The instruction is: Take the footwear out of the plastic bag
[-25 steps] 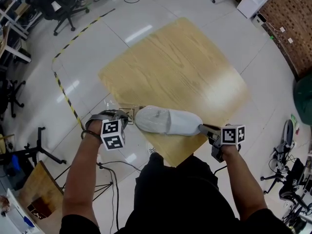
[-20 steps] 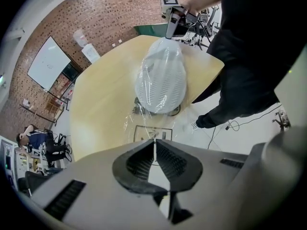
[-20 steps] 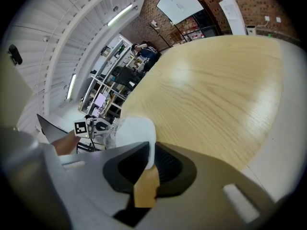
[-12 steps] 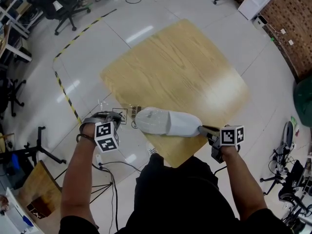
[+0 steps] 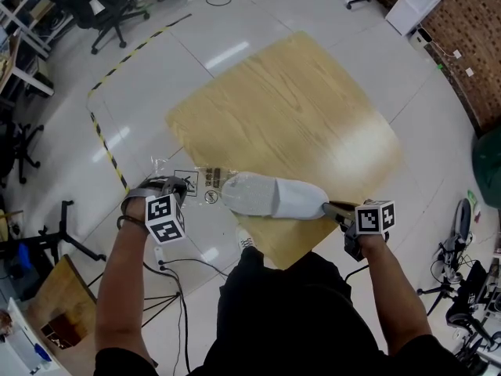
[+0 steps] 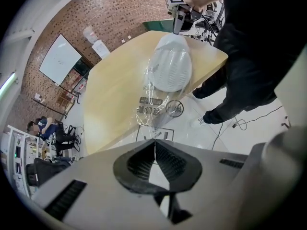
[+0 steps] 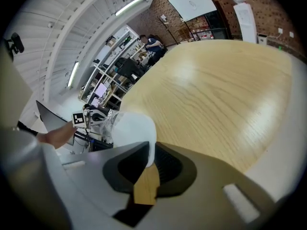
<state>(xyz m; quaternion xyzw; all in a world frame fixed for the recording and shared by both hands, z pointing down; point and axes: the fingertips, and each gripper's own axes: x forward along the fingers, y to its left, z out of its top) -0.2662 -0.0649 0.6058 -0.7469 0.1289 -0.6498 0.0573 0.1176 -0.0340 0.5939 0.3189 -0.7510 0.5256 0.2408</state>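
Your left hand-held gripper (image 6: 154, 145) pinches the plastic bag (image 6: 158, 115) shut, your right hand-held gripper (image 7: 149, 150) clamps the slipper (image 5: 275, 197) heel: toe inside, bag only partly off.

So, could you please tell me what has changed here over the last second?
The left gripper, shut on the clear printed plastic bag, has moved left in the head view. That draws the bag further off the white slipper, so more empty film is stretched between them. The right gripper stays shut on the slipper's other end, over the light wooden table.
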